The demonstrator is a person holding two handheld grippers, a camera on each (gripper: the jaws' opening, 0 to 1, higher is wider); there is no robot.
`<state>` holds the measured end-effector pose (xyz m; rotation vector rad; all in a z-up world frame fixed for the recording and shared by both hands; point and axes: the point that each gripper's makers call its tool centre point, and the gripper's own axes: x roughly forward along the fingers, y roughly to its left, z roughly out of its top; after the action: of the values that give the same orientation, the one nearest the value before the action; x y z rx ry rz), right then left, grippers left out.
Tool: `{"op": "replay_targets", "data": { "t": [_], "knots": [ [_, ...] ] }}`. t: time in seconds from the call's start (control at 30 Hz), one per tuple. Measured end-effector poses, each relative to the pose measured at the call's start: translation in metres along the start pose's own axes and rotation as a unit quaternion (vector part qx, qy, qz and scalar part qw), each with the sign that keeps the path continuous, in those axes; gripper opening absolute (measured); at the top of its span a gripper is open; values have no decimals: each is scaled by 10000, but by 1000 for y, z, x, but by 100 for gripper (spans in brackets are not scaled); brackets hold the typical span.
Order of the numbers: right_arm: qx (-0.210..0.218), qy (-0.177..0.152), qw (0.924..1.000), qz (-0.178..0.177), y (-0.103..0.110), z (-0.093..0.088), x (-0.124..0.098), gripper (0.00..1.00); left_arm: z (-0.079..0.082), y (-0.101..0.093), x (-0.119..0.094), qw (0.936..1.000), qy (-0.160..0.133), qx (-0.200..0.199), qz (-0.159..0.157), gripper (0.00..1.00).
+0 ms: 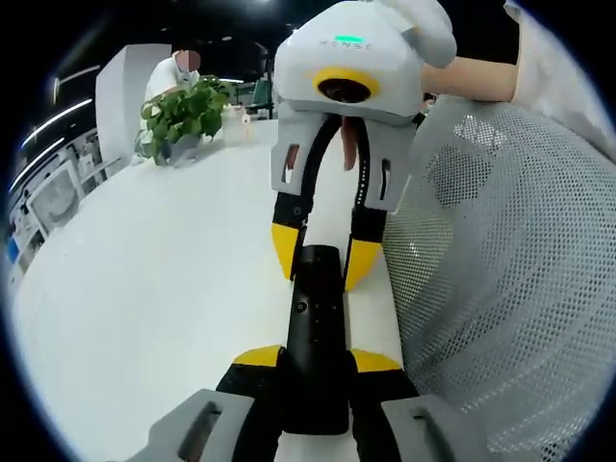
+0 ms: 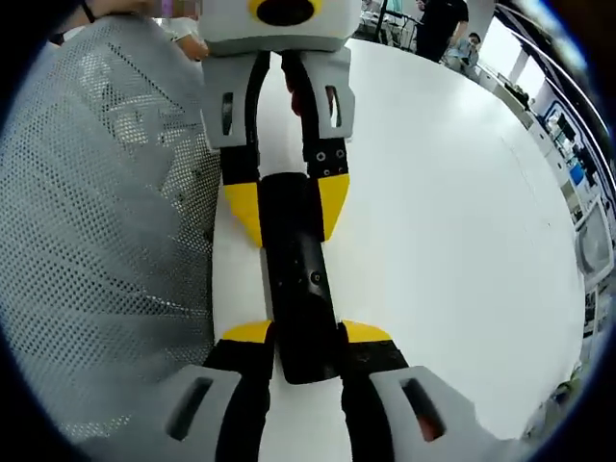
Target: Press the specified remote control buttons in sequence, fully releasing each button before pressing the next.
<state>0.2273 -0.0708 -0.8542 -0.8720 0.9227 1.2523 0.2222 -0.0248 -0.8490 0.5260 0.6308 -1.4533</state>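
Observation:
A slim black remote control (image 1: 316, 327) lies lengthwise above the white table (image 1: 164, 289), held at both ends. In the left gripper view my left gripper (image 1: 316, 360) is shut on its near end, yellow tips pressed to both sides. My right gripper (image 1: 322, 252) comes down from the top and is shut on the far end. In the right gripper view the same remote control (image 2: 300, 279) runs up from my right gripper (image 2: 306, 332) to my left gripper (image 2: 287, 207), each clamped on one end. Small buttons show on its top face.
A potted green plant (image 1: 183, 114) stands at the table's far edge, with a person (image 1: 173, 72) behind it. A person's grey mesh garment (image 1: 510, 279) hangs close beside the remote along the table edge. More people (image 2: 438, 24) stand beyond the table (image 2: 452, 221).

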Motion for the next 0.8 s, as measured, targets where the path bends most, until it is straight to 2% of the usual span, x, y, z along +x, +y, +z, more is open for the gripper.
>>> {"op": "replay_targets", "data": {
  "t": [0.27,0.47,0.67,0.8],
  "knots": [
    [180,-13,9998,28,-2,-6,-2,26,0,0,-1,10000,-30,-62,-2,26],
    [228,12,9997,32,-2,-7,-1,26,1,1,-2,9988,-269,-404,-28,26],
    [293,-17,9995,63,-2,-7,-1,26,2,0,-2,9986,-270,-454,30,26],
    [313,-42,9995,77,-2,-8,-1,26,5,2,-2,9945,-405,-963,51,27]
  ]
}}
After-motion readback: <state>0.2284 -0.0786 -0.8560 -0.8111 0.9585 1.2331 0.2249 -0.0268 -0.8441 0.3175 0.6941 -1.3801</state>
